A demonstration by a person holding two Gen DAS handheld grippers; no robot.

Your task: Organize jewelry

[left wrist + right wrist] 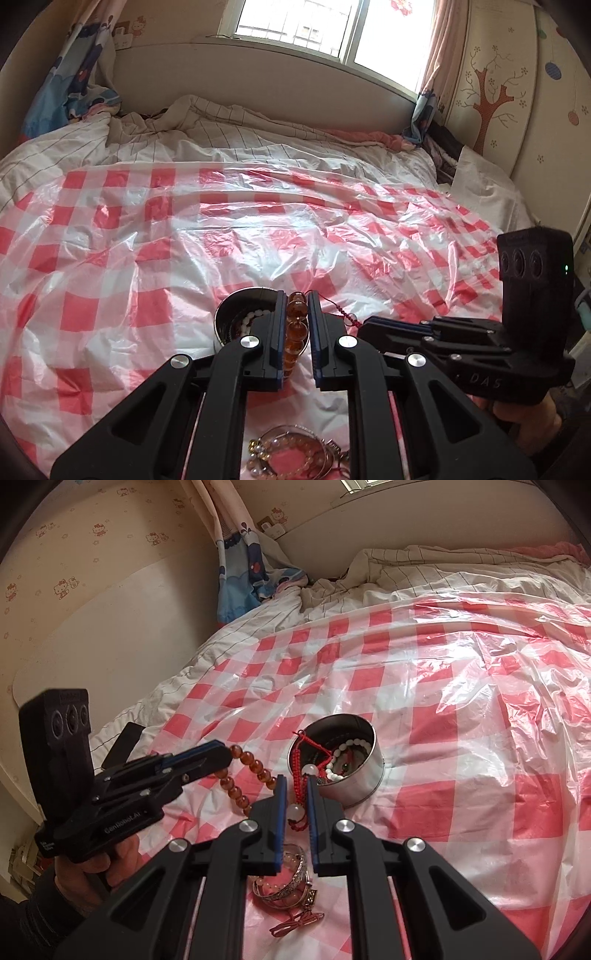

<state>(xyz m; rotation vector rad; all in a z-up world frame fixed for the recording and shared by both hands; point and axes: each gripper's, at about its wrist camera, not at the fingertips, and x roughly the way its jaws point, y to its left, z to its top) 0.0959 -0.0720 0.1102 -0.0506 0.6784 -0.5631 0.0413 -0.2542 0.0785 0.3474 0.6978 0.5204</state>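
My left gripper (298, 297) is shut on an amber bead bracelet (295, 328), which hangs in a loop below its fingers. The right wrist view shows the same left gripper (221, 755) with the amber bead bracelet (255, 770) dangling above the sheet. My right gripper (296, 781) is shut on a red cord bracelet (297, 794) with white beads. The cord trails back into a round metal tin (369, 771) that holds several other bracelets. In the left wrist view the right gripper (364, 326) sits right of the metal tin (221, 321), with the red cord (345, 314) at its tip.
A small pile of bangles and bead bracelets (286, 884) lies on the red-and-white checked plastic sheet (461, 775) close under both grippers, and shows as the bracelet pile (288, 456) too. A rumpled striped duvet (221, 125) lies behind. A hand (92, 867) holds the left gripper.
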